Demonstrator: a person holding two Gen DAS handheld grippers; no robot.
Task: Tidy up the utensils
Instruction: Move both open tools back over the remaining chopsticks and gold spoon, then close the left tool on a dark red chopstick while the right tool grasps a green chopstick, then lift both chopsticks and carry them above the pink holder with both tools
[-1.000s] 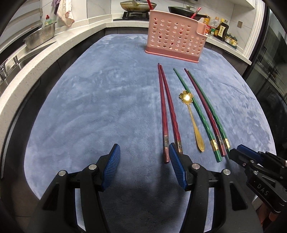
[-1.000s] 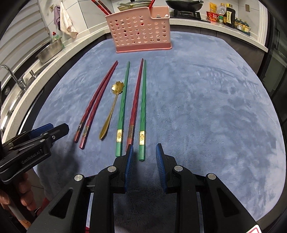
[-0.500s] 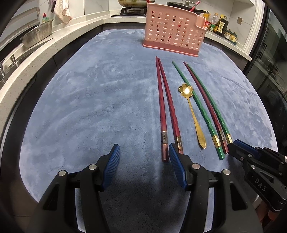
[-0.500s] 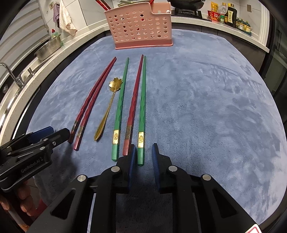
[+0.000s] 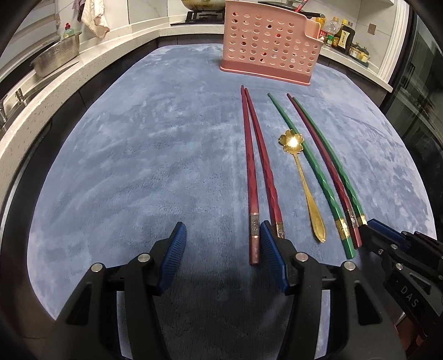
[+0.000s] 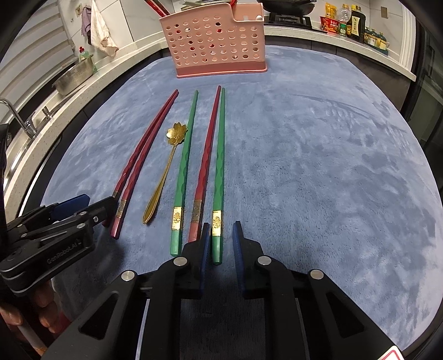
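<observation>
Holding red chopsticks, pink caddy (image 6: 218, 47) stands; both grippers' jaws parted, empty.

Home kitchen: stove (image 5: 204, 20), sink faucet (image 6: 19, 117).

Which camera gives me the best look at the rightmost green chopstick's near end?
The right wrist view. The rightmost green chopstick lies full length, its near end between the open fingers of the right gripper. In the left wrist view it sits at the distorted edge, its near end hidden behind the right gripper.
</observation>
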